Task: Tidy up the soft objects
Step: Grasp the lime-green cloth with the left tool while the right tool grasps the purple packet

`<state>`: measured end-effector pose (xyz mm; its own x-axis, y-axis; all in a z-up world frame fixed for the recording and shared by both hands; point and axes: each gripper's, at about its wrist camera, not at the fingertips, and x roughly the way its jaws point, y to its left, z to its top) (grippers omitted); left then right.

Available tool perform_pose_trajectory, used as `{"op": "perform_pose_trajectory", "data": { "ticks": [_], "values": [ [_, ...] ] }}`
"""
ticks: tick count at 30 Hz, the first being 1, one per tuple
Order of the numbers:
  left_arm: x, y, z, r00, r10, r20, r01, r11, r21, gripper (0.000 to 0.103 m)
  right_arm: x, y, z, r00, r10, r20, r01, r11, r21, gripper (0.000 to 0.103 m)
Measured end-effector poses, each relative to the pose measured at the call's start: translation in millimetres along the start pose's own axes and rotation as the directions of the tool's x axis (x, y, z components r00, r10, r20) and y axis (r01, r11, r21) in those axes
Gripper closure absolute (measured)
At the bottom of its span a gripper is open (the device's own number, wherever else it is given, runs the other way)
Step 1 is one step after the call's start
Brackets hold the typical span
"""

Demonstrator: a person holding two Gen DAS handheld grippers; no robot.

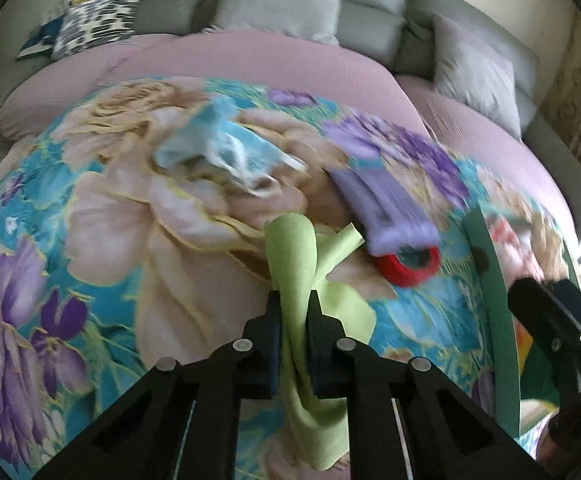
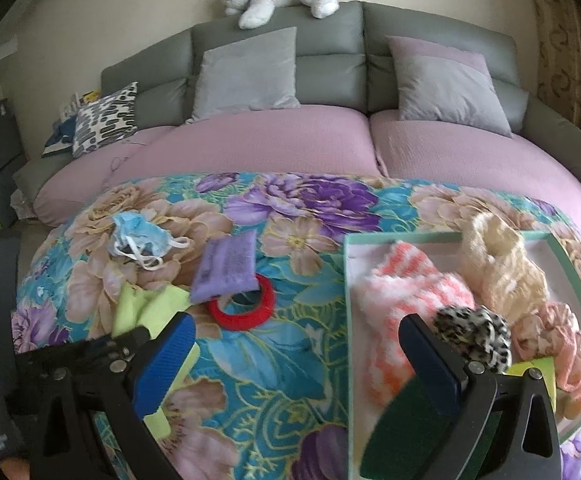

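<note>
On floral blanket [image 1: 102,216], near centre: left gripper [image 1: 293,304] jaws clamped on green cloth [image 1: 294,256]. Right gripper [image 2: 298,344] jaws wide, holding nothing, beside box [image 2: 346,280] of soft items; purple pouch [image 2: 226,268] touching red ring [image 2: 246,304].

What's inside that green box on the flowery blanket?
In the green box: a pink striped fuzzy piece, cream knit, leopard-print scrunchie, peach scrunchie, something yellow. Whatever lies beneath them is covered.
</note>
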<state>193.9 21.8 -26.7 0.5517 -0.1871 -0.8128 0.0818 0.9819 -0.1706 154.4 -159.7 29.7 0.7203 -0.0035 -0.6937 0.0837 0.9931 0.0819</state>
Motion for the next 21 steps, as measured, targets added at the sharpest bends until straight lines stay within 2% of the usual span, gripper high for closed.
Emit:
{"op": "perform_pose_trajectory", "data": {
  "ticks": [6,10,17,21],
  "values": [
    [3.0,27.1,8.0,1.0,0.014,0.017,-0.013,0.997,-0.082,0.092,21.5,23.9,10.4,0.998,0.047,-0.03,-0.049,0.996,-0.068,0.0],
    [2.3,38.6,9.9,1.0,0.01,0.025,-0.006,0.993,-0.121,0.092,41.8,42.8,16.0,0.998,0.04,-0.057,-0.047,0.989,-0.14,0.001],
    [7.6,54.2,12.4,1.0,0.0,0.018,0.003,0.985,-0.175,0.092,75.5,60.3,24.1,0.993,0.039,-0.113,-0.059,0.981,-0.182,0.008],
    [10.0,58.8,12.3,1.0,-0.007,0.015,0.01,0.981,-0.195,0.092,95.6,67.9,28.0,0.988,0.027,-0.152,-0.057,0.978,-0.199,0.016]
  ]
}}
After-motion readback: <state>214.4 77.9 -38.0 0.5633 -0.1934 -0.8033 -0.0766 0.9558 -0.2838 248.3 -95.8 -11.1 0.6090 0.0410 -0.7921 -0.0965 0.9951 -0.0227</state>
